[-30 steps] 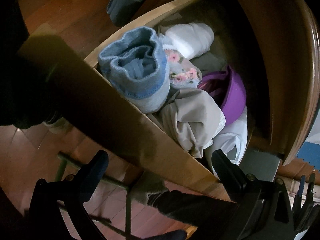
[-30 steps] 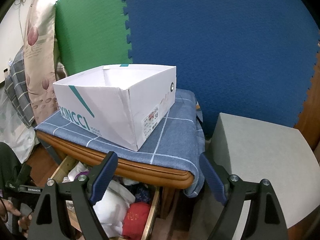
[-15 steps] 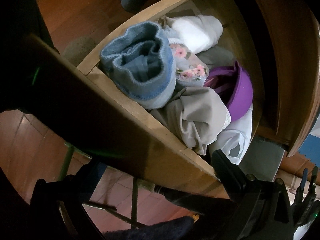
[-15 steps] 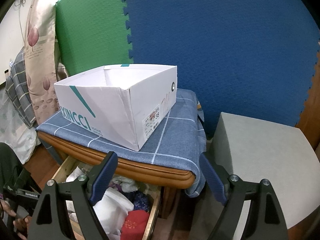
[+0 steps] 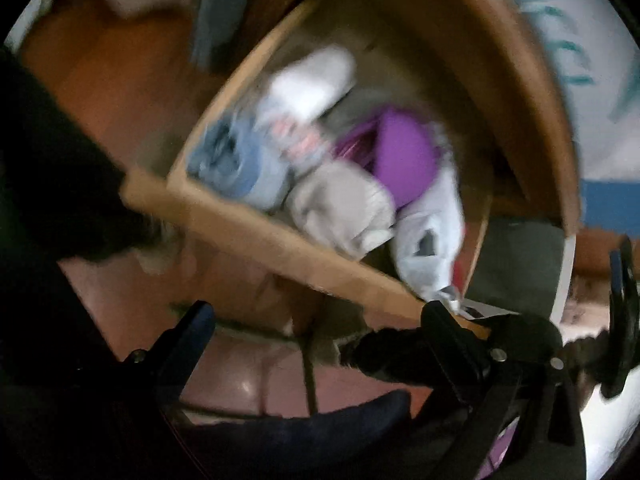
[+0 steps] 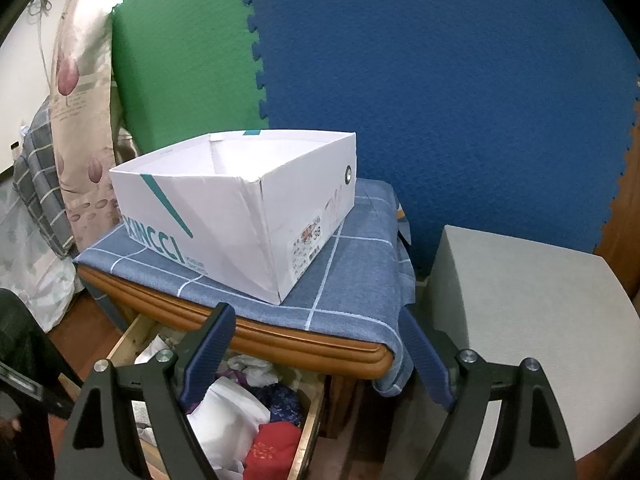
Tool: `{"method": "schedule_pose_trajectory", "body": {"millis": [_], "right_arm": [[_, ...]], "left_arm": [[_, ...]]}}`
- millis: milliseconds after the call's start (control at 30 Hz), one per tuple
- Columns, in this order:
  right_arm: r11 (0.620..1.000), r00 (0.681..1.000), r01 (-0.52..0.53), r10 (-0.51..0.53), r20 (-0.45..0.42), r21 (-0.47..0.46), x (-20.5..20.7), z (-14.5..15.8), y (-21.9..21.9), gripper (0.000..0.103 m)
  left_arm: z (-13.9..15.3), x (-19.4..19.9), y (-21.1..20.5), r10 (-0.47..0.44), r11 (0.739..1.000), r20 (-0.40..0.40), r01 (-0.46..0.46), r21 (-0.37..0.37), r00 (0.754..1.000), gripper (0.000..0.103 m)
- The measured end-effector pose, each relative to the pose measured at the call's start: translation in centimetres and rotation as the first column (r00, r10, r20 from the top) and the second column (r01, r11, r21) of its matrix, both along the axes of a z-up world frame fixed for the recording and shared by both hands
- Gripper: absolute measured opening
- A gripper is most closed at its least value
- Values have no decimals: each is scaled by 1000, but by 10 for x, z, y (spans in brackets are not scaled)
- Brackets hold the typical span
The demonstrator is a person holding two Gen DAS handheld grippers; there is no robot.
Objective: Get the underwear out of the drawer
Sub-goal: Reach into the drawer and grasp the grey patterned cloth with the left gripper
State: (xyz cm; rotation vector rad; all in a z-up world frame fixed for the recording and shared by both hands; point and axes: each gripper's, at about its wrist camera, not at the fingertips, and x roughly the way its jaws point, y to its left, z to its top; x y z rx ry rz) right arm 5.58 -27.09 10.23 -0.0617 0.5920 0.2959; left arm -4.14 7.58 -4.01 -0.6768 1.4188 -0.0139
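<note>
Wooden drawer (image 5: 256, 224) stands pulled out under the tabletop (image 6: 320, 344), heaped with blurred underwear (image 5: 344, 200). Left tool (image 5: 316, 328) hangs before it, fingers apart and empty; right tool (image 6: 316, 344) likewise, facing a white box (image 6: 240, 208).

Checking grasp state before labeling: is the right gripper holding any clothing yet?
No: in the right wrist view the right gripper is open and empty, above the open drawer, in front of the white shoebox.
</note>
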Motion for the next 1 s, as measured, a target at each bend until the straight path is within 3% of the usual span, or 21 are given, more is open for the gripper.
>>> {"method": "schedule_pose_trajectory", "body": {"millis": [100, 167, 267, 300, 333, 400, 433, 467, 567, 667, 700, 767, 833, 900, 933, 967, 1000], "right_arm": [[1000, 1000, 4, -4, 0, 16, 0, 1, -3, 86], [1000, 1000, 5, -5, 0, 27, 0, 1, -6, 86], [999, 1000, 7, -7, 1, 33, -1, 2, -7, 86], [999, 1000, 7, -7, 1, 34, 0, 2, -7, 86], [999, 1000, 8, -8, 0, 36, 0, 2, -8, 86], [999, 1000, 10, -10, -2, 38, 0, 2, -9, 86], [999, 1000, 10, -10, -3, 38, 0, 2, -9, 86], [999, 1000, 12, -12, -5, 38, 1, 2, -9, 86], [999, 1000, 13, -12, -10, 39, 2, 1, -10, 86], [999, 1000, 9, -8, -12, 39, 3, 1, -9, 86], [999, 1000, 8, -7, -15, 36, 4, 0, -9, 86], [1000, 1000, 5, -4, -19, 27, 4, -1, -7, 86], [1000, 1000, 1, 0, -19, 21, 4, -1, -5, 86], [1000, 1000, 0, 0, -20, 19, 4, -2, -5, 86], [1000, 1000, 1, 0, -21, 20, 4, -2, -5, 86], [1000, 1000, 1, -1, -22, 21, 4, -2, -6, 86], [1000, 1000, 2, -1, -22, 23, 4, -2, -6, 86]], "left_arm": [[35, 9, -16, -121, 990, 124, 111, 89, 985, 101], [45, 18, -28, -225, 971, 177, 207, 116, 958, 102], [39, 37, -46, -376, 923, 189, 349, 158, 907, 102], [31, 44, -53, -437, 893, 173, 404, 197, 883, 101], [25, 49, -56, -477, 868, 156, 436, 237, 865, 96], [11, 58, -66, -579, 797, 126, 526, 297, 806, 68], [0, 62, -71, -623, 758, 82, 574, 309, 778, 45], [-8, 65, -74, -645, 737, 49, 603, 307, 763, 33], [-22, 72, -74, -670, 714, 23, 635, 296, 742, 32], [-28, 79, -77, -697, 691, 20, 663, 288, 717, 38], [-28, 81, -78, -707, 679, 23, 671, 297, 706, 44], [-28, 82, -81, -728, 652, 12, 686, 324, 686, 69], [-30, 83, -85, -750, 623, 5, 704, 340, 661, 71], [-36, 85, -91, -767, 603, -11, 727, 329, 642, 66], [-38, 85, -92, -771, 598, -15, 733, 326, 636, 56], [-41, 85, -92, -776, 587, -28, 737, 336, 631, 40], [-46, 85, -91, -771, 568, -64, 730, 380, 633, 27]]}}
